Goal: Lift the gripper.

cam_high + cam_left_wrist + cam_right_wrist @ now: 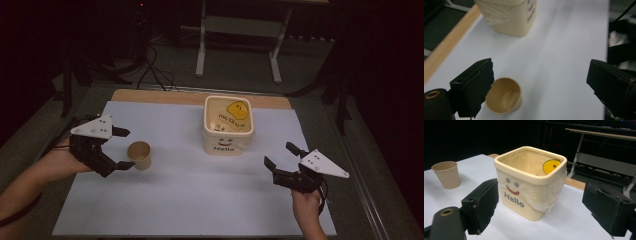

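Left gripper [122, 148], jaws spread wide, just beside the paper cup [139, 154] and clearly the nearer hand to it. Cup upright, mouth up, on the white sheet [190, 200], left of the cream Hello bin [228, 125] and well apart from it; in the left gripper view, close against one pad [474, 85] rather than centred. Right gripper [280, 155], likewise spread and empty, right of the bin, aimed toward it.

lab | dark room | cables [155, 70] on floor | metal stand [240, 40]
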`<state>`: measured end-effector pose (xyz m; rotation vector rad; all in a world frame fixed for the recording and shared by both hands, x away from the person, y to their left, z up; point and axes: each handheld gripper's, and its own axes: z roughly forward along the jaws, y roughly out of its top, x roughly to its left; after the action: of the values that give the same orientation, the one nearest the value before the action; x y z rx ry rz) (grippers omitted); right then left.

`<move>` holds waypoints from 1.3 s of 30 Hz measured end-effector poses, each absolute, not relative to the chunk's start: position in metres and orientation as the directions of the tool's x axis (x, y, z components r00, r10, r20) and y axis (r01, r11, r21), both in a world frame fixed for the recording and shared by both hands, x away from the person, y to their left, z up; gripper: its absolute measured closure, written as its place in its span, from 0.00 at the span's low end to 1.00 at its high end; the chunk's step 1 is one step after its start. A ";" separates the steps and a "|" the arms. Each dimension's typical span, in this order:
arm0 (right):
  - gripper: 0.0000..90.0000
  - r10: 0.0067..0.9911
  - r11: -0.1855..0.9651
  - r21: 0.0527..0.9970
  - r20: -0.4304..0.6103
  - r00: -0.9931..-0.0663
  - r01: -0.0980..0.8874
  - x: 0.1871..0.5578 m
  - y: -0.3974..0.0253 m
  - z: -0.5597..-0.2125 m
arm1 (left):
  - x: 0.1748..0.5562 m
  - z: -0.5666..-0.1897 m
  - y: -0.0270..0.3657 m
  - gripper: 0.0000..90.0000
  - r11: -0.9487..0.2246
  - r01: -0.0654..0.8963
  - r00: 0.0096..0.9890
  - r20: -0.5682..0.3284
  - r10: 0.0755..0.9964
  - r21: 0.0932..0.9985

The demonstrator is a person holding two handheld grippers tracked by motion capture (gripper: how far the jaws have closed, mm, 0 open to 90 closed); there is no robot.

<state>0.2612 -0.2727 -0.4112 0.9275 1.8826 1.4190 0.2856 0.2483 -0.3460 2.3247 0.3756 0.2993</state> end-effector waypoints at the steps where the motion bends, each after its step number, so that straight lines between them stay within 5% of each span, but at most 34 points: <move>1: 0.15 0.816 0.185 0.967 -0.052 -0.576 0.175 0.261 -0.273 -0.411 | 0.286 -0.346 0.247 0.11 -0.682 0.174 0.927 0.116 0.357 0.711; 25: 0.15 0.813 0.194 0.965 -0.058 -0.579 0.176 0.261 -0.272 -0.412 | 0.298 -0.356 0.229 0.21 -0.795 0.189 0.950 0.097 0.296 0.577; 39: 0.15 0.812 0.200 0.963 -0.060 -0.581 0.180 0.262 -0.271 -0.413 | 0.308 -0.374 0.228 0.43 -0.812 0.226 0.948 0.072 0.311 0.538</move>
<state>0.2617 -0.2712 -0.4128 0.9218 1.8984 1.4045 0.3081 0.2285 -0.3741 2.5540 0.3807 0.2109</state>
